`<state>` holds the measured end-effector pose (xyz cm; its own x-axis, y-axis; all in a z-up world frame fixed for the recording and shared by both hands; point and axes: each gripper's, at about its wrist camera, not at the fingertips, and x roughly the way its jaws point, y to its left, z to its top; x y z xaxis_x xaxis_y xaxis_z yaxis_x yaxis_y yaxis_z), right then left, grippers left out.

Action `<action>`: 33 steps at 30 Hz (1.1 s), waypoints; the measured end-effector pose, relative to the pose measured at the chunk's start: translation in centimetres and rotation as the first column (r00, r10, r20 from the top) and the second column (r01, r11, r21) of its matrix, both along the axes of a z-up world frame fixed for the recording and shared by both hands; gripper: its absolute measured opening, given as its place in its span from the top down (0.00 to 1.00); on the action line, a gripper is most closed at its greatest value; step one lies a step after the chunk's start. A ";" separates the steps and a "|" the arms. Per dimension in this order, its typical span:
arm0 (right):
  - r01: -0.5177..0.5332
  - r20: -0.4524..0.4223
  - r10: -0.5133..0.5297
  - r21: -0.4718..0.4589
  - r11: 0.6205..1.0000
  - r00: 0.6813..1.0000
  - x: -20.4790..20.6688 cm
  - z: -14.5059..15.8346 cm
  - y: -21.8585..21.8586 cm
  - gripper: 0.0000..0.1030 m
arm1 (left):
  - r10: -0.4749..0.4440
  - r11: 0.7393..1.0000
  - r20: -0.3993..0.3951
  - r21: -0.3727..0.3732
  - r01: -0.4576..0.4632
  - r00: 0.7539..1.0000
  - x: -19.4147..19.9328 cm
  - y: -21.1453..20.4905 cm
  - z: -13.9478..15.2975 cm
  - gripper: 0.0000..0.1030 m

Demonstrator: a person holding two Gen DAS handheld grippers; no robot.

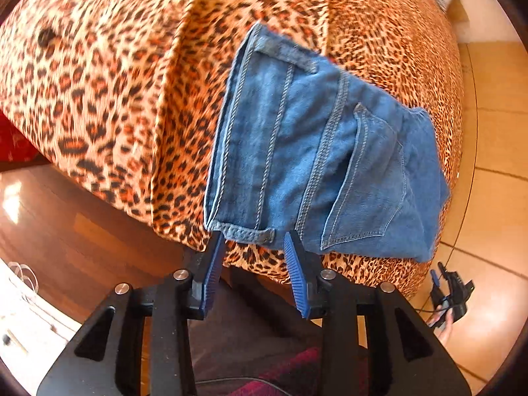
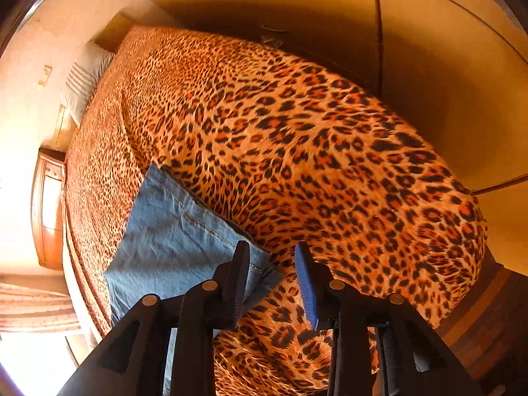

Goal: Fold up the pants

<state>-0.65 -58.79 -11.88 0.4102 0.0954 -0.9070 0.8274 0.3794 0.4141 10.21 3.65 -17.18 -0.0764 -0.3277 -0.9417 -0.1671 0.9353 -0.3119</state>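
Observation:
Folded blue jeans (image 1: 316, 158) lie on a leopard-print bedspread (image 1: 109, 92), back pocket and waistband up. My left gripper (image 1: 254, 241) is open, its jaws just short of the waistband corner and a belt loop, holding nothing. In the right wrist view the jeans (image 2: 171, 241) show paler, lying at the lower left of the bedspread (image 2: 313, 151). My right gripper (image 2: 270, 250) is open and empty, its left finger over the jeans' near corner, its right finger over bare bedspread. The right gripper also shows small in the left wrist view (image 1: 448, 290), held off the bed's side.
The bed ends close in front of both grippers. A wooden bed frame (image 1: 82, 231) and tiled floor (image 1: 495, 132) lie beside it. A white pillow (image 2: 85, 79), a wooden nightstand (image 2: 49, 208) and wardrobe doors (image 2: 429, 49) surround the bed.

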 end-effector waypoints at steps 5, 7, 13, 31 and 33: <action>0.056 0.060 -0.057 0.015 0.998 0.997 0.4 0.2 -0.7 0.69 | -0.166 0.986 0.077 0.028 0.164 0.983 4.7 -6.3 0.9 0.52; 0.034 0.103 -0.037 0.030 0.999 0.994 2.3 -0.1 -0.6 0.68 | -0.212 0.977 0.069 -0.001 0.213 0.975 6.5 -10.3 0.9 0.52; -0.173 0.153 0.168 0.026 0.984 0.974 11.2 -1.7 -0.5 0.54 | -0.254 0.963 0.037 -0.078 0.257 0.966 8.8 -22.0 0.2 0.45; -0.461 0.090 0.464 -0.052 0.886 0.881 20.8 -4.2 -0.9 0.79 | -0.158 0.987 -0.044 0.029 0.160 0.986 11.5 -27.5 -2.9 0.45; -0.383 0.179 0.375 0.008 0.924 0.909 17.4 -2.8 -2.3 0.76 | -0.242 0.969 -0.007 0.049 0.242 0.970 12.0 -30.1 -2.0 0.45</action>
